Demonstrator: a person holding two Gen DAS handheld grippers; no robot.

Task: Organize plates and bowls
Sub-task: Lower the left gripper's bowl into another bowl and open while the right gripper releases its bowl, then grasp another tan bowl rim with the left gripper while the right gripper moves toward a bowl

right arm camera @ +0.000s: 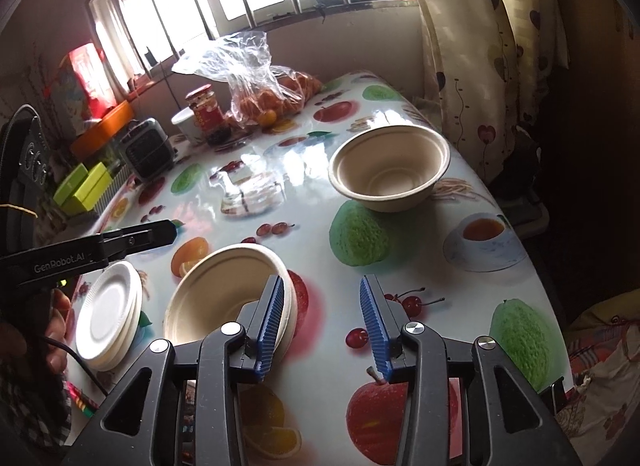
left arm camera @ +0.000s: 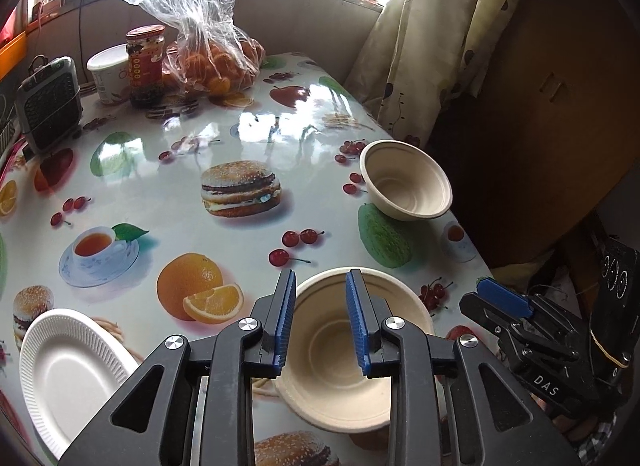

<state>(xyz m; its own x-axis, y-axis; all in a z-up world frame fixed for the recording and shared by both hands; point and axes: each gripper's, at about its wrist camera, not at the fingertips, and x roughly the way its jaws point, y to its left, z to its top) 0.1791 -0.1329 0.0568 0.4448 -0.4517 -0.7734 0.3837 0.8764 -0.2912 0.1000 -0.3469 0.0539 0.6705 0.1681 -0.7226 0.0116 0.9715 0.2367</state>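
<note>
- Your left gripper (left arm camera: 320, 322) hangs over the near bowl (left arm camera: 340, 350), jaws partly open and holding nothing; the bowl's far rim shows between and beyond the tips.
- Your right gripper (right arm camera: 322, 326) is open wider, also empty. Its left jaw overlaps the near bowl's (right arm camera: 224, 294) right rim in the picture; whether it touches I cannot tell.
- The far bowl (right arm camera: 390, 173) sits well ahead of the right jaws, slightly to their right, near the bench (right arm camera: 320, 193) edge by the curtain.
- The plates (right arm camera: 108, 318) are stacked left of the near bowl, just outside the left jaws.
- Risk: these bowls look light and thin. Close on the rim off-centre and the bowl may tip or skate on the glossy cloth.
- Risk: both grippers crowd the same bowl. Move them together and they may knock each other or shove the bowl into the plates.
- Risk: reach for the far bowl carelessly and a nudge could send it off the bench edge.
- Hidden: the near bowl's front rim is behind the left gripper's body, so its height above the bowl is hard to judge.
- Hidden: the plates are cut off at the left view's lower edge; how many are stacked is unclear, perhaps three.
</note>
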